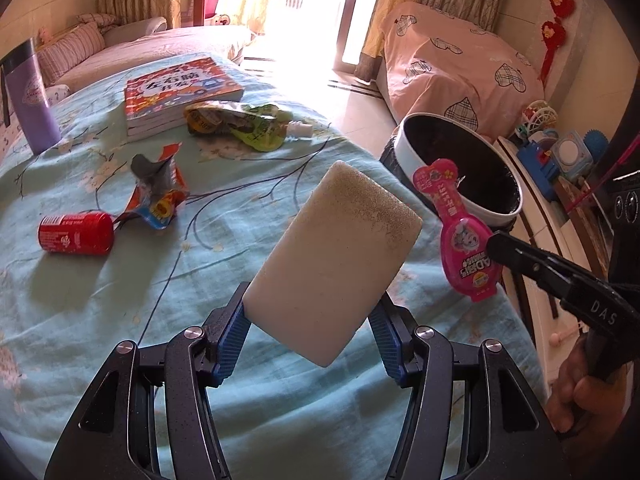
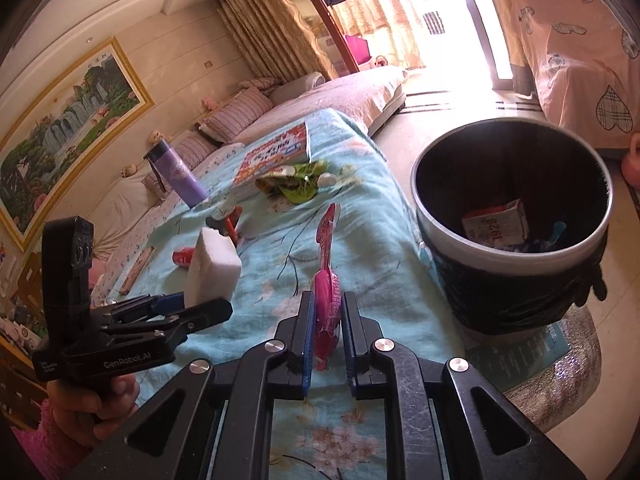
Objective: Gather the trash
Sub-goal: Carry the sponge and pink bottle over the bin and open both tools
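We read the job as partly done. The black-lined round waste bin with a white rim (image 2: 512, 216), at the right of the right wrist view, already holds a red-and-white crumpled carton (image 2: 496, 226) and some blue scraps beside it.

Left claw (image 1: 312, 332): clenched on a pale rectangular foam sponge block (image 1: 334, 264), which stands tilted up above the tabletop covered in a light blue flowered cloth (image 1: 120, 300). Centre of the left wrist view.

Right claw (image 2: 326, 344): clenched on a flat pink plastic blister pack with cartoon print (image 2: 326, 280), held edge-on between the blue pads. In the left wrist view the same pack (image 1: 464, 232) hangs at the right of the frame, just in front of the bin's rim, not yet over the opening as far as we can judge.

Left on the cloth:
- a small red drink can on its side (image 1: 76, 234), left of frame;
- a torn foil wrapper in orange, blue and silver (image 1: 158, 186), just beside the can;
- a crumpled green-and-yellow spouted pouch (image 1: 240, 124), upper centre, touching a stack of colourful children's books (image 1: 180, 92).

A lilac insulated bottle (image 1: 30, 100) stands upright at the far left. We judge books and bottle not to be trash.

So: two pieces in hand awaiting the drop, three still to fetch.
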Demonstrator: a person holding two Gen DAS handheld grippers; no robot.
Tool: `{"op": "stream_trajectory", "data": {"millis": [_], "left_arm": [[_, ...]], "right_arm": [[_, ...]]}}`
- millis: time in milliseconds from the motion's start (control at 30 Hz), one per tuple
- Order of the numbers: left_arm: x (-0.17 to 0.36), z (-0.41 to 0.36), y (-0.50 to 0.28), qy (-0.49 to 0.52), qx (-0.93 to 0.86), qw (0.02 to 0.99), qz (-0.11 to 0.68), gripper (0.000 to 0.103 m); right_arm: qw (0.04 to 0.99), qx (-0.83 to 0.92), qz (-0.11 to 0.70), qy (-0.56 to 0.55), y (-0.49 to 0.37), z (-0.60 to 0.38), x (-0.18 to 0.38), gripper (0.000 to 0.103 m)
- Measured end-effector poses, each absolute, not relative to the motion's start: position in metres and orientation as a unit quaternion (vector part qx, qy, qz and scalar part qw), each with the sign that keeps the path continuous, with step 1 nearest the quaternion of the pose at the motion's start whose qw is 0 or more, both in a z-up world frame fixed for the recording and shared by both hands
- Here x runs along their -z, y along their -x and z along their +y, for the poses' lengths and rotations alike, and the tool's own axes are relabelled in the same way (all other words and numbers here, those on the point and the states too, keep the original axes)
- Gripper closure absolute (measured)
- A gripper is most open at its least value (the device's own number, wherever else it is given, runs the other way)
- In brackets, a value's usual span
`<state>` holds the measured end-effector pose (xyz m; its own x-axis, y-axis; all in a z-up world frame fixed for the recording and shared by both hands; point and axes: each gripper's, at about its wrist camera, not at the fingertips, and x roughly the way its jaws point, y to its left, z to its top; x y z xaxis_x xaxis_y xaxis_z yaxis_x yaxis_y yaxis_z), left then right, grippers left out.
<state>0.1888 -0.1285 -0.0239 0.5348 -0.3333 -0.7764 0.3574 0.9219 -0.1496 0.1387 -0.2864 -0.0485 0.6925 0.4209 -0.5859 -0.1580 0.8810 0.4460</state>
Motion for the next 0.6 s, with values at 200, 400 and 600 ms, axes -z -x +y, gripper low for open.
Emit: {"op": "stream_trajectory", "data": {"millis": [200, 400, 600], "left_arm": [[0.017, -0.161, -0.195, -0.023, 0.219, 0.872, 0.437, 0.046], [0.007, -0.198, -0.196, -0.045, 0.245, 0.869, 0.428, 0.046], [-0.001, -0.229, -0.203, -0.063, 0.26, 0.867, 0.42, 0.046]], "right_arm": [[0.91, -0.135, 0.345, -0.185, -0.137, -0.313, 0.037, 0.09], [0.915, -0.106, 0.338, -0.192, -0.136, -0.344, 0.032, 0.09], [0.919, -0.087, 0.33, -0.197, -0.138, -0.366, 0.027, 0.091]]}}
